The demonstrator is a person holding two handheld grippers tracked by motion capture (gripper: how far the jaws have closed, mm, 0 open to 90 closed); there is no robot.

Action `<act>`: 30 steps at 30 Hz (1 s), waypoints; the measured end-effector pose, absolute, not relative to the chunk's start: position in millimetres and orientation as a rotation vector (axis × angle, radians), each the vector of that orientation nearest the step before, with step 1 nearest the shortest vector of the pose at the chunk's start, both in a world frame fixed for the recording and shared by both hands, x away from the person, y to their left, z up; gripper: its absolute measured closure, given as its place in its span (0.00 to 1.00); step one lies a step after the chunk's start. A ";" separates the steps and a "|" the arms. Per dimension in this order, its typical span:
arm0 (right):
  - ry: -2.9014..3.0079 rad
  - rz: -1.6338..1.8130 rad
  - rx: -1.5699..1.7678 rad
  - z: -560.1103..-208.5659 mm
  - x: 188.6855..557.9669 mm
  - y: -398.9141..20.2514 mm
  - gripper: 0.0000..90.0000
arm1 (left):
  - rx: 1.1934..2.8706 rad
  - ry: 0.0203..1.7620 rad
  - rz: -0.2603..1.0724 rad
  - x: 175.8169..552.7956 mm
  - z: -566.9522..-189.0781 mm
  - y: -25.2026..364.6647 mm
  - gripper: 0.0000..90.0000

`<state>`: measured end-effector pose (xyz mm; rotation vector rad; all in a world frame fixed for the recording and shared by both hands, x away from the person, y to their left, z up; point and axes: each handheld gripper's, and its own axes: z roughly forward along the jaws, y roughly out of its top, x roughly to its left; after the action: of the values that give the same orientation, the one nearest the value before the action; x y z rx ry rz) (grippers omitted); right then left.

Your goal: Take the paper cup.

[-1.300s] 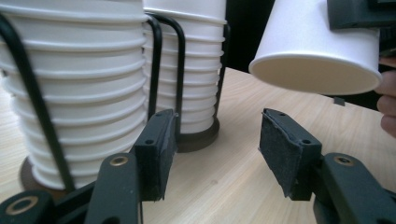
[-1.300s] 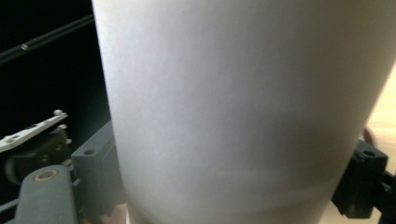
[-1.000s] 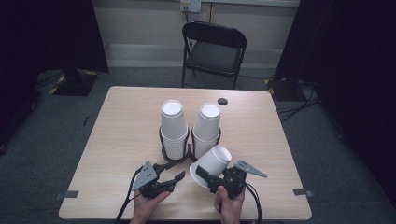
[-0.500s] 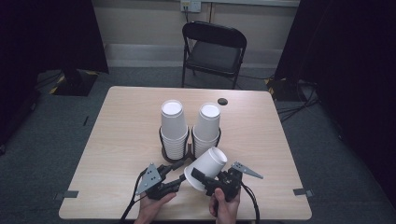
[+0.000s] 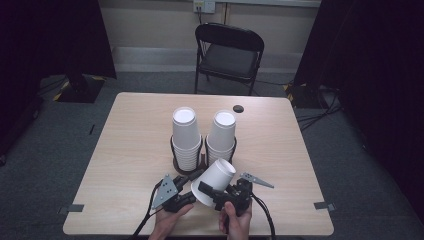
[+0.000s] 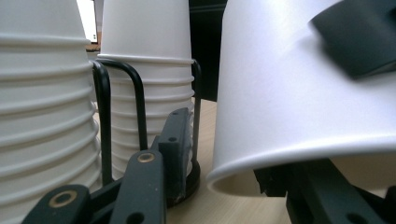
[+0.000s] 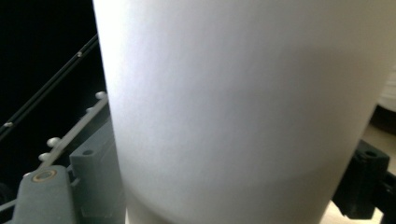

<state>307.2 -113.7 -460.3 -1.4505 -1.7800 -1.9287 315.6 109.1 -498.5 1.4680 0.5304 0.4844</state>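
A single white paper cup point(image 5: 216, 178) is held tilted, mouth down and toward the person, above the near edge of the worktop point(image 5: 130, 150), just in front of a black wire cup holder point(image 5: 202, 160) that carries two stacks of upturned cups: the left stack point(image 5: 186, 132) and the right stack point(image 5: 221, 132). The right hand-held gripper point(image 5: 210, 190) clamps this cup across its wall; its own view shows the cup wall between its jaws. The left hand-held gripper point(image 5: 192, 176) sits just beside the cup's rim. Its jaws have just been closing, yet in the left gripper view nothing is pressed between them; they stand parted, with the holder's wire and the cup's rim point(image 6: 299, 158) ahead.

The step in hand looks like a two-handed separation or hand-over of the freshly taken cup. Next, the left jaws likely need to line up with the rim and pinch it lightly, without crushing the thin paper, while the right grip holds steady.
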 end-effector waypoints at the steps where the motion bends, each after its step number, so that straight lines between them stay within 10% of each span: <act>1: -1.787 -1.923 -1.438 -459.3 306.8 -111.7 0.16 | 1.461 0.531 0.489 315.3 -498.7 108.2 0.68; 30: -1.778 -1.983 -1.431 -462.7 307.7 -108.7 0.11 | 1.457 0.556 0.457 312.8 -494.9 108.5 0.93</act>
<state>307.7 -108.7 -462.7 -1.4314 -1.7781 -1.9830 312.8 108.5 -494.9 1.4568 0.5559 0.4573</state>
